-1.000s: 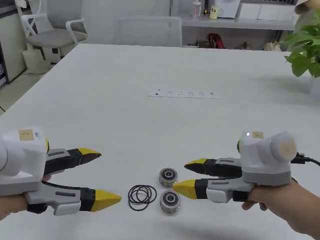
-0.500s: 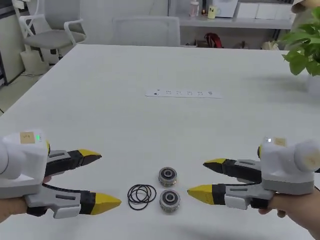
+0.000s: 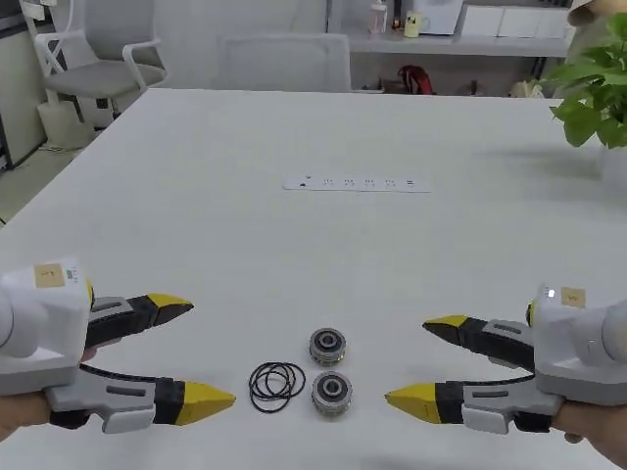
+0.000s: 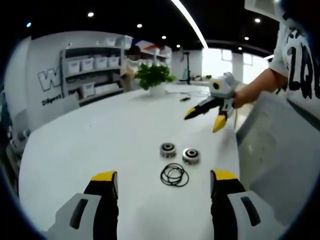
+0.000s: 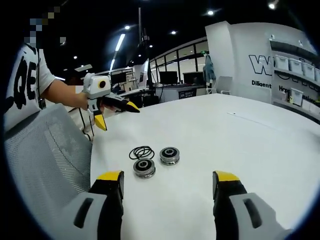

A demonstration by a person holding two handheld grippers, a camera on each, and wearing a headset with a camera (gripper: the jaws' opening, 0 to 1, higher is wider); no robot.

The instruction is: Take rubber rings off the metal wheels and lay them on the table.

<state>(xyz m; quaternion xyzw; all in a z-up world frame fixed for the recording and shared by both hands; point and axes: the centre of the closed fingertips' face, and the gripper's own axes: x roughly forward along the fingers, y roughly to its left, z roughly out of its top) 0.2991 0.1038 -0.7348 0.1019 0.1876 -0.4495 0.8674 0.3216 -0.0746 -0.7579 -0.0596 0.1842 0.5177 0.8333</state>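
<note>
left gripper (image 3: 211, 352) and right gripper (image 3: 407, 360) gape empty, flanking the metal wheels (image 3: 332, 390); rubber rings (image 3: 277, 385) lie just beside them, light and floppy we reckon, so we'd pinch one thin edge.

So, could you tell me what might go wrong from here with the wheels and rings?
The rubber rings lie in a loose, overlapping pile beside the near wheel; a jaw reaching for that wheel could scatter them. The far wheel and near wheel lie flat and unheld on the table, so a nudge from the open left gripper or right gripper might slide them.
</note>
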